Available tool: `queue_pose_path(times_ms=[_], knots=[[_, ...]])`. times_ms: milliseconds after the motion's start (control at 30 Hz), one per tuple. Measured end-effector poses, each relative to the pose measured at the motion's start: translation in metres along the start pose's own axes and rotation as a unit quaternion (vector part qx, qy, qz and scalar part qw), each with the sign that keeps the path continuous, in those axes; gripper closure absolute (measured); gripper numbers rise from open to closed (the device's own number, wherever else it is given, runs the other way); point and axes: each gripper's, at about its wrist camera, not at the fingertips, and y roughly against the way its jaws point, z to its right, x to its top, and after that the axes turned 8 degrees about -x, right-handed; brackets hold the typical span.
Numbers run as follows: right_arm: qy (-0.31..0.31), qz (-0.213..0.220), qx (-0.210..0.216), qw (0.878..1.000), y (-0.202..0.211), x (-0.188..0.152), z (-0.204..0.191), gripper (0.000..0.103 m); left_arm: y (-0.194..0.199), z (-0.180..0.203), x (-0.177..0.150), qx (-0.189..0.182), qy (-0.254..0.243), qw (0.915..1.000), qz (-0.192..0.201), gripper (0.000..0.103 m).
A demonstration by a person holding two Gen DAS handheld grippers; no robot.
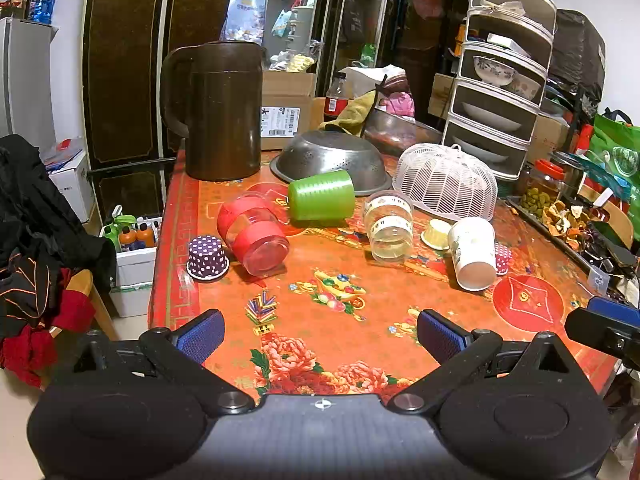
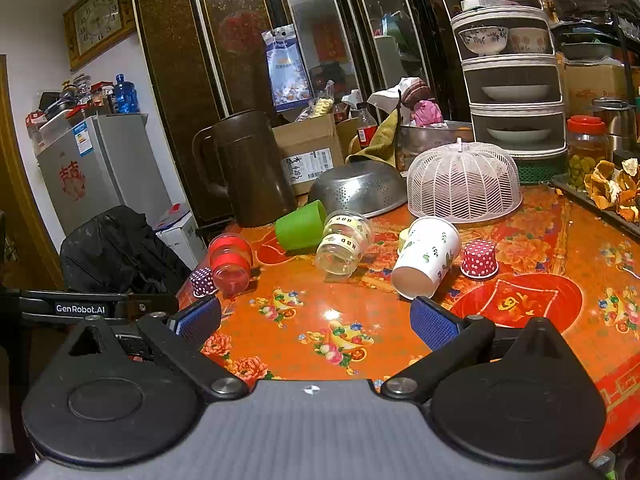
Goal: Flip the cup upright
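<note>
Several cups lie on their sides on the red flowered table (image 1: pixel 320 320): a red-banded clear cup (image 1: pixel 253 234), a green cup (image 1: pixel 321 201), a clear cup with yellow bands (image 1: pixel 389 226) and a white paper cup (image 1: pixel 472 253). The same cups show in the right wrist view: red (image 2: pixel 230 260), green (image 2: pixel 301 225), clear (image 2: pixel 344 242), white (image 2: pixel 426 256). Small spotted cups stand upside down: purple (image 1: pixel 207 258) and red (image 2: pixel 479 259). My left gripper (image 1: pixel 320 336) is open and empty over the table's near edge. My right gripper (image 2: pixel 316 320) is open and empty, just in front of the white cup.
A brown jug (image 1: pixel 218 110), an upturned steel colander (image 1: pixel 332 160) and a white mesh food cover (image 1: pixel 446 180) stand behind the cups. A tiered dish rack (image 1: pixel 500 76) and a tray of peels (image 1: pixel 560 216) are at the right. A chair with clothes (image 1: pixel 36 240) is left.
</note>
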Motion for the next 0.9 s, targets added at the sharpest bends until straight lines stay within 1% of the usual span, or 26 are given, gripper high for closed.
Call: queue_pose_path(times_ms=[167,233,433,500,667,900], knots=[[0.0,0.0,0.0,1.0,-0.0005,-0.0003,0.0003,0.001,-0.0003,0.0007,-0.0002,0.0,0.0,1.0,-0.003,0.0],[0.0,0.0,0.0,1.0,-0.0006,-0.0001,0.0004,0.001,-0.0018,0.0026,-0.0007,0.003,-0.001,0.9998,-0.017,0.0],[-0.002,-0.002,-0.001,1.0,-0.0005,-0.0017,0.0019,0.001,-0.0024,0.0056,-0.0011,0.005,-0.004,0.9996,-0.028,0.0],[-0.003,-0.002,-0.001,1.0,-0.0005,-0.0023,0.0029,0.001,-0.0021,0.0058,-0.0015,0.003,-0.005,0.9998,-0.02,0.0],[-0.004,-0.004,-0.002,1.0,-0.0005,-0.0022,0.0041,0.001,-0.0036,0.0061,-0.0012,0.002,-0.006,0.9998,-0.016,0.0],[-0.008,-0.005,0.0,1.0,-0.001,-0.0023,0.0075,0.001,-0.0055,0.008,-0.0003,0.003,-0.007,0.9997,-0.025,0.0]])
